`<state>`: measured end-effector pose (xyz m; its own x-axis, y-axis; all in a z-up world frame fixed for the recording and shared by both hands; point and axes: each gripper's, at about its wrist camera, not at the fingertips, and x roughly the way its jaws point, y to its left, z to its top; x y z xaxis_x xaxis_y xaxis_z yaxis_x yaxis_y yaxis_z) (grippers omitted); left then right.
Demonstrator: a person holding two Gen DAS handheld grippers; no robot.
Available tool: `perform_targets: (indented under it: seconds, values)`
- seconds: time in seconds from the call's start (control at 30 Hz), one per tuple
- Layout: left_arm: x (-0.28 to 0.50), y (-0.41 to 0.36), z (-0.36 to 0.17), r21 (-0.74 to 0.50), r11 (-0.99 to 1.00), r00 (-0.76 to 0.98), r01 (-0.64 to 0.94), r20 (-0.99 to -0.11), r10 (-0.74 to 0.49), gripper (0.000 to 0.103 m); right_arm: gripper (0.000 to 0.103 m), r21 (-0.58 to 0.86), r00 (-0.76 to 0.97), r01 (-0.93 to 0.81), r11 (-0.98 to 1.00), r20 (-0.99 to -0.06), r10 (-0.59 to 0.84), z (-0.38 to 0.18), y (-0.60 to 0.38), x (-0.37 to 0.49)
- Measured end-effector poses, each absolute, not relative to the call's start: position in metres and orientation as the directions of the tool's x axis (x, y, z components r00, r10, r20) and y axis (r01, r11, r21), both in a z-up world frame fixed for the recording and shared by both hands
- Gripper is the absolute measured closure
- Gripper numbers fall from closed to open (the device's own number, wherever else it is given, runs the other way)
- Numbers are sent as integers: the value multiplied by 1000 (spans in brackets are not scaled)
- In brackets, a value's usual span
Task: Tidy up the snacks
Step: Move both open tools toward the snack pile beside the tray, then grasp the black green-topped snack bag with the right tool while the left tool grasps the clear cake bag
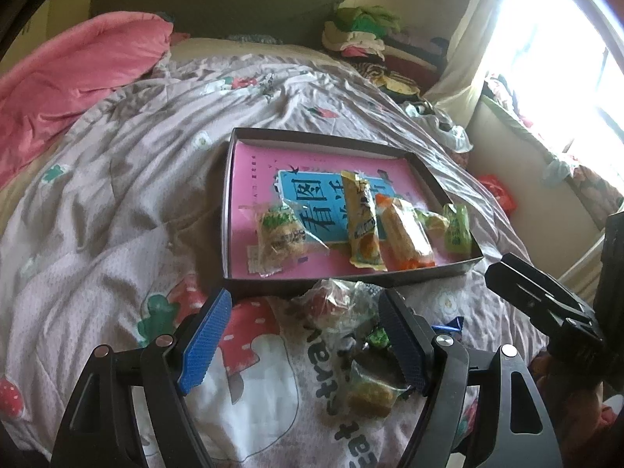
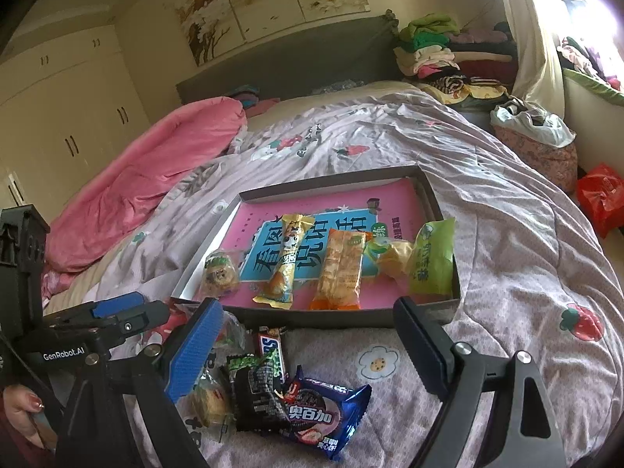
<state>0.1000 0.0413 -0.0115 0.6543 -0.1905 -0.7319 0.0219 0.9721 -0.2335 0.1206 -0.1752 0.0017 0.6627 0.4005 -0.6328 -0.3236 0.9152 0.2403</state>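
A shallow dark box (image 1: 230, 210) (image 2: 425, 310) with a pink lining lies on the bed and holds several wrapped snacks: a round cake (image 1: 280, 236) (image 2: 220, 273), a yellow stick pack (image 1: 362, 222) (image 2: 286, 257), an orange cracker pack (image 1: 409, 234) (image 2: 341, 267) and a green pack (image 1: 456, 226) (image 2: 431, 257). Loose snacks lie before the box: a clear-wrapped red sweet (image 1: 335, 302), a small cake (image 1: 370, 392) (image 2: 208, 399), a black pack (image 2: 259, 394), a Snickers bar (image 2: 271, 345) and a blue cookie pack (image 2: 321, 413). My left gripper (image 1: 300, 341) is open over the loose pile. My right gripper (image 2: 308, 345) is open above it too, holding nothing.
A pink duvet (image 1: 66, 78) is bunched at the bed's far left. Folded clothes (image 2: 429, 46) are stacked by the headboard. A bag (image 2: 534, 124) and a red bag (image 2: 600, 195) sit beside the bed near the bright window. A hand (image 2: 23, 413) holds the left gripper's handle.
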Motion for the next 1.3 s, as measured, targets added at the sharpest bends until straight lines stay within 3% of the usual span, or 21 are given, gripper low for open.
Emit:
perform_targets:
  seconds: [1.17,1.3]
  values:
    - [80,11,-43,-186,971,533,151,-812,-238,24,14,205,598,-380,902,-689,409,-15,-160,110]
    - [80,8,-51,-226,959,495,172,-822,-283,24,14,193,582,-397,897,-703,409,-19,-155,109]
